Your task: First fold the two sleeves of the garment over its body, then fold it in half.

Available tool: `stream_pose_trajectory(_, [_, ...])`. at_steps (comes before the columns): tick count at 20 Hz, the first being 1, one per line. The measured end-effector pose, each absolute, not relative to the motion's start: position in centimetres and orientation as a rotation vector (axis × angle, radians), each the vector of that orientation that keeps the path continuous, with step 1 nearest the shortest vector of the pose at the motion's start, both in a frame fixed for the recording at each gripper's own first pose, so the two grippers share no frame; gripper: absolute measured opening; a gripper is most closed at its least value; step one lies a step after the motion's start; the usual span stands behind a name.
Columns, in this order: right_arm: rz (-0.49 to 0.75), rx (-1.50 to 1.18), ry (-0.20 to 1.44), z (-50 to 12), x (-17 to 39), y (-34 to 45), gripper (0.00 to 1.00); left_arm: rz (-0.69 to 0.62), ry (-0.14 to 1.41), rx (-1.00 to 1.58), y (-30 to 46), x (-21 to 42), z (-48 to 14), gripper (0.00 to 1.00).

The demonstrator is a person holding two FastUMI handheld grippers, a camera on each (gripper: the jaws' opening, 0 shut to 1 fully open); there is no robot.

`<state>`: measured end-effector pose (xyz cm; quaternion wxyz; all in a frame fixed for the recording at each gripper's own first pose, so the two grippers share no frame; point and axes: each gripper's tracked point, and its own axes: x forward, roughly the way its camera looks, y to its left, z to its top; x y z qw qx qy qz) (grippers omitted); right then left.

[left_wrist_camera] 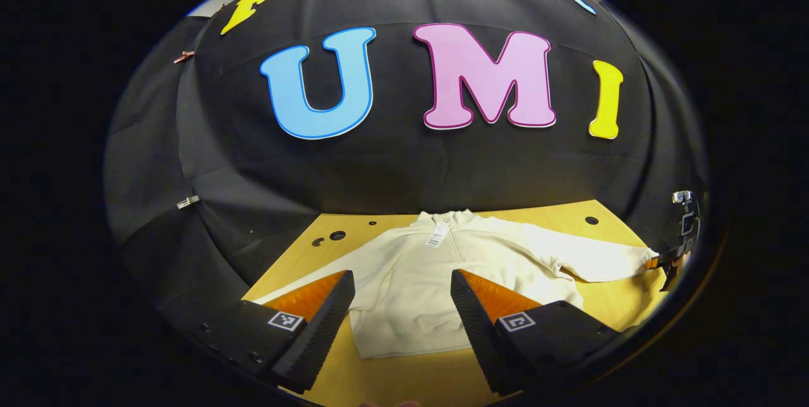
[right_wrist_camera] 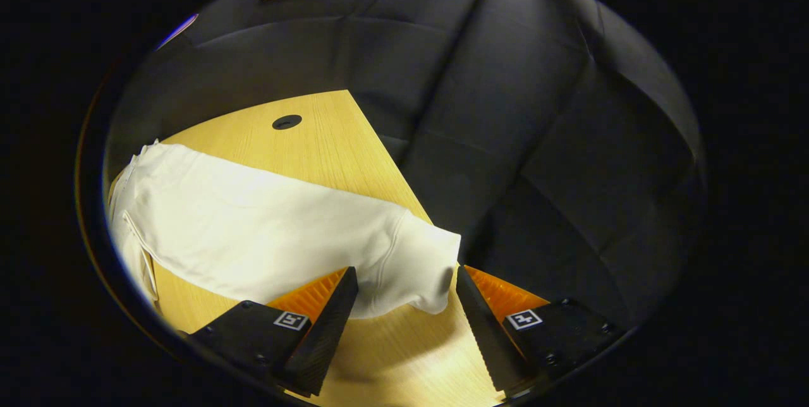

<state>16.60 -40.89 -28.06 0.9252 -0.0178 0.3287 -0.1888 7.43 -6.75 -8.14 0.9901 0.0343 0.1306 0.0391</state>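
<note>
- No container is on the table; the wooden top carries one cream garment, spread flat with its collar and tag toward the booth wall at 12 o'clock in the left gripper view.
- In that view, the left sleeve runs out toward 8 o'clock, partly behind a finger of the left tongs.
- The left tongs hang released above the garment's body, their fingers spread wide to either side of the hem, with no cloth between the tips that they press on.
- The right sleeve stretches toward 3 o'clock across the table; at its cuff, near the edge of the left gripper view, the other tongs show small and far off.
- In the right gripper view, the same sleeve lies from 9 o'clock toward the centre, and its cuff sits between the fingers of the right tongs.
- The right tongs are released, fingers apart, the cuff hanging between them; whether a finger touches it I cannot tell.
- A dark round hole in the table lies beyond the sleeve at 11 o'clock.
</note>
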Motion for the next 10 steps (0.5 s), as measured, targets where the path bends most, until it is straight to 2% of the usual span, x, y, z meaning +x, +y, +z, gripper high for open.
stream_pose_trajectory(3, [-0.374, -0.042, 0.669, -28.31, 17.17, -40.82, 0.96, 0.07, 0.266, 0.079, -7.16, 7.24, -8.05, 0.96])
stream_pose_trajectory(5, [-0.366, 0.046, 0.667, -28.18, 16.96, -40.6, 0.97, 0.064, 0.263, 0.081, -7.49, 7.18, -7.97, 0.96])
stream_pose_trajectory(7, [-0.396, 0.173, 0.657, -27.62, 16.98, -40.3, 0.95, 0.061, 0.262, 0.08, -7.62, 6.94, -7.95, 0.96])
stream_pose_trajectory(10, [-0.356, 0.143, 0.676, -28.46, 16.96, -40.15, 0.87, 0.053, 0.262, 0.081, -7.85, 6.5, -7.99, 0.96])
